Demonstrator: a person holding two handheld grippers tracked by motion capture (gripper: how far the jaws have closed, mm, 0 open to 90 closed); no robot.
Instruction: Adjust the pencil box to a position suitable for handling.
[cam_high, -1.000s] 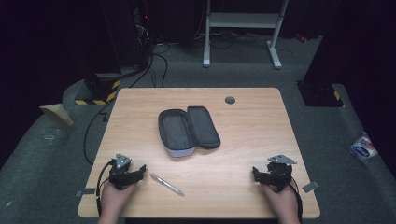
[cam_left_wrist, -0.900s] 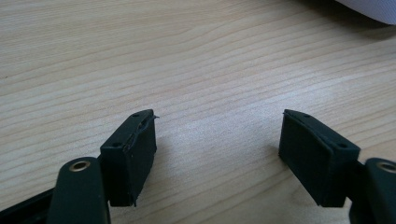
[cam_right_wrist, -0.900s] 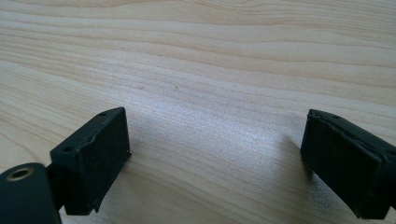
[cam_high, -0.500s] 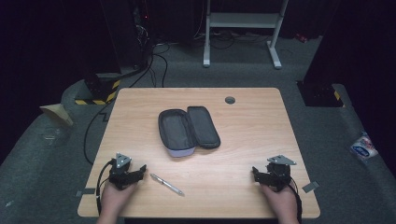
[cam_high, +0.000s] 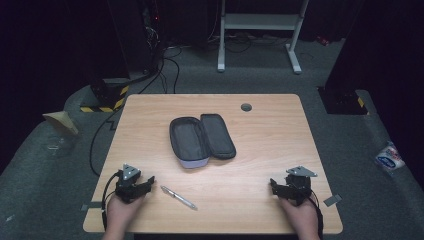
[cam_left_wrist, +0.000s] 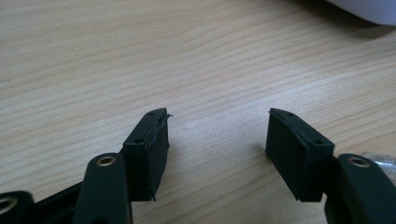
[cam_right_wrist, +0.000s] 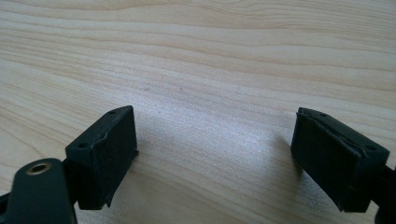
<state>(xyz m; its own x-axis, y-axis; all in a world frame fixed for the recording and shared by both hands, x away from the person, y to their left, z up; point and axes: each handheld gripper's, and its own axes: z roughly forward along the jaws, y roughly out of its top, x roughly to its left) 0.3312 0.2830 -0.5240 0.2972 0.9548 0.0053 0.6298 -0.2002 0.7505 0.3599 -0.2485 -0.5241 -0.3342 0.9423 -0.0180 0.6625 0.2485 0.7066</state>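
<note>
Left gripper (cam_high: 150, 181) jaws have just been closing, pen (cam_high: 178, 197) just beside.

Before me the light wooden table (cam_high: 280, 145) has a small round grey grommet hole (cam_high: 246, 107) near its far edge. Beyond it, on the grey carpeted floor (cam_high: 260, 80), stands a white metal frame with two legs (cam_high: 260, 30), with black cables (cam_high: 165, 75) trailing across the carpet toward a dark cabinet (cam_high: 130, 45) at my far left. A yellow-and-black striped strip (cam_high: 107, 102) lies at the foot of that cabinet. A tan cardboard piece (cam_high: 60, 122) sits off the table's left side, and a white-and-blue crumpled packet (cam_high: 389, 157) lies on the floor to my right.
</note>
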